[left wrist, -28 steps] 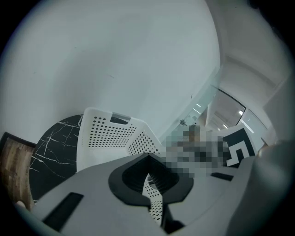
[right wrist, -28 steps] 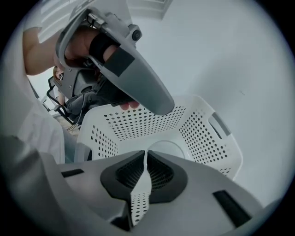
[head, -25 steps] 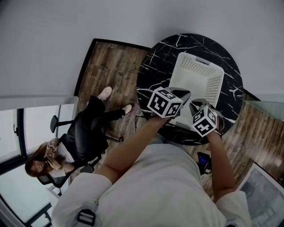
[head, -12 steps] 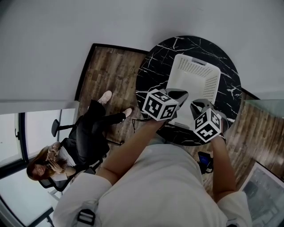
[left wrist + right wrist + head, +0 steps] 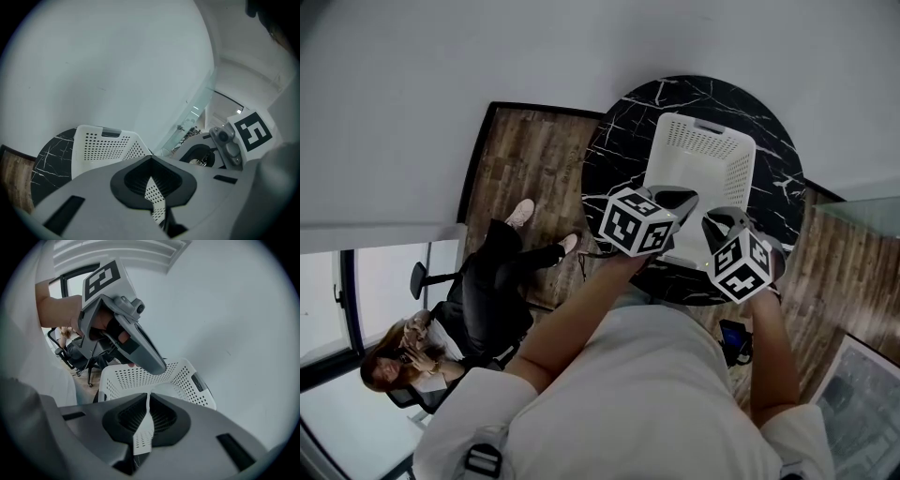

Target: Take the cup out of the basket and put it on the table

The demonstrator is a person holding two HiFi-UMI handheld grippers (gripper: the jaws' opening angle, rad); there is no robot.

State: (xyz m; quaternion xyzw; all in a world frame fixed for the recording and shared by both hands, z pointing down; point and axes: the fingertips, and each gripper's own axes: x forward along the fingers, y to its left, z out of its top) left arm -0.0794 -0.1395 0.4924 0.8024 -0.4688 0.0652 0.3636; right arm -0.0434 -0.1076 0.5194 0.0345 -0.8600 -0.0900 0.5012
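Note:
A white perforated basket [image 5: 703, 159] stands on the round black marble table [image 5: 623, 141]. No cup shows in any view; the basket's inside is hidden. Both grippers hover side by side over the basket's near rim. My left gripper [image 5: 680, 199] has its jaws together with only a thin slit between them, through which the basket [image 5: 103, 145] shows. My right gripper [image 5: 719, 221] is likewise shut and holds nothing. In the right gripper view, the left gripper [image 5: 157, 366] points down at the basket [image 5: 180, 378], just above its rim.
A person [image 5: 478, 300] sits in an office chair on the wooden floor to the left of the table. A glass partition [image 5: 862, 234] stands to the right. A plain white wall rises behind the table.
The grippers have stayed over the basket's near rim; the left one drifted slightly left. The jaws have stayed the same.

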